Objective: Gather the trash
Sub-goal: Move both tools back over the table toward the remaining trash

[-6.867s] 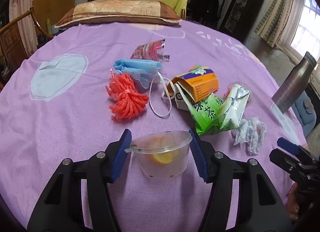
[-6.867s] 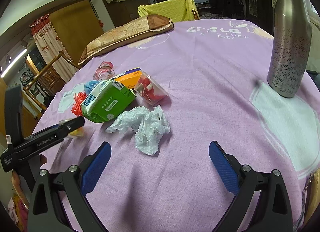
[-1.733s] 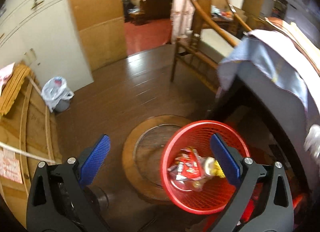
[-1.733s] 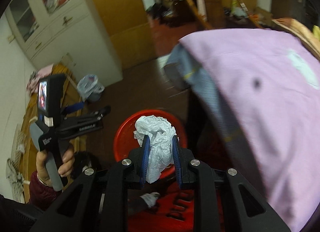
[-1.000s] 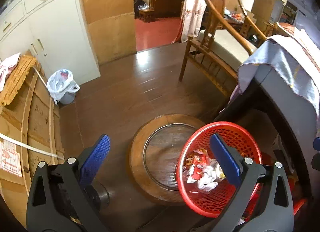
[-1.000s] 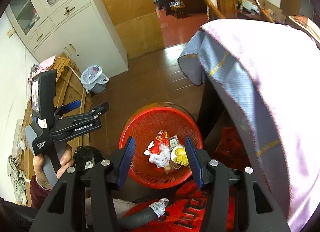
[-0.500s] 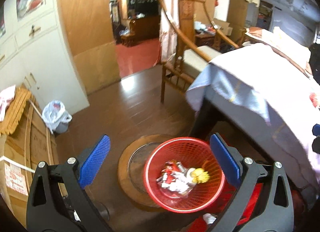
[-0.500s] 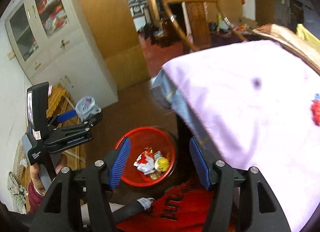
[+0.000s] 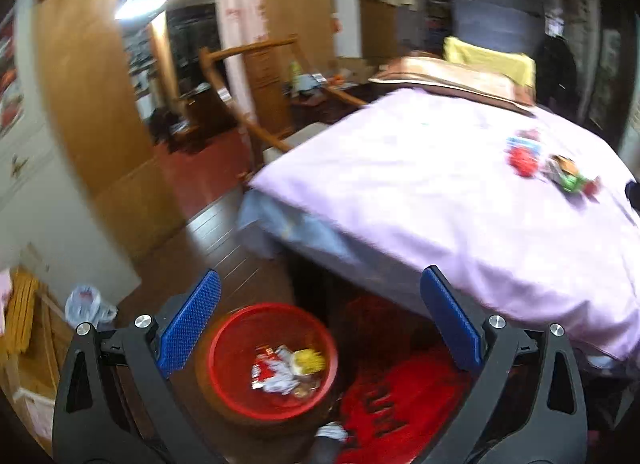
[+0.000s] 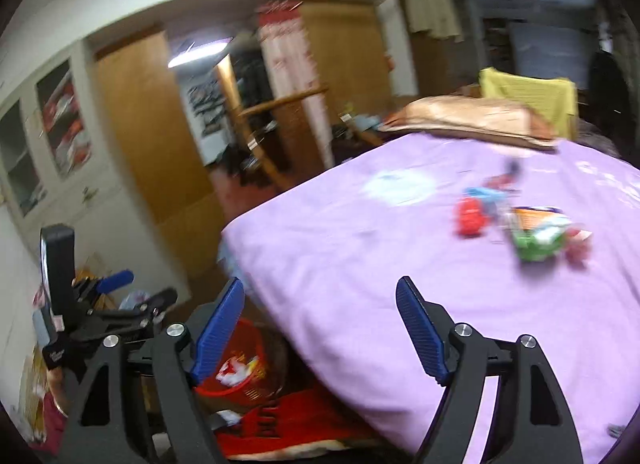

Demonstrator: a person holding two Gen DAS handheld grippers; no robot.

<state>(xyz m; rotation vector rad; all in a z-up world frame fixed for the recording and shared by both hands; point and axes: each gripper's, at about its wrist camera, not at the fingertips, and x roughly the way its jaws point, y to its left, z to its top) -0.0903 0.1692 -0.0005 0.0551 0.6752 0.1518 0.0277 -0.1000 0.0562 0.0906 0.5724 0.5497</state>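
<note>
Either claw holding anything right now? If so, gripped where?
Nothing is held. The left claw is open and empty. The right claw has its jaws opening with nothing between them. Trash lies in the red basket.

The basket (image 9: pixel 272 360) stood on the floor just beside the table's (image 9: pixel 440 199) near corner, with wrappers (image 9: pixel 286 368) lying in it. On the table, toward its far right part, a cluster of trash (image 10: pixel 520 223) lay together, well apart from the basket. A pillow (image 9: pixel 452 79) rested at the table's far edge, and a wooden chair (image 9: pixel 248 103) stood to the table's left.
</note>
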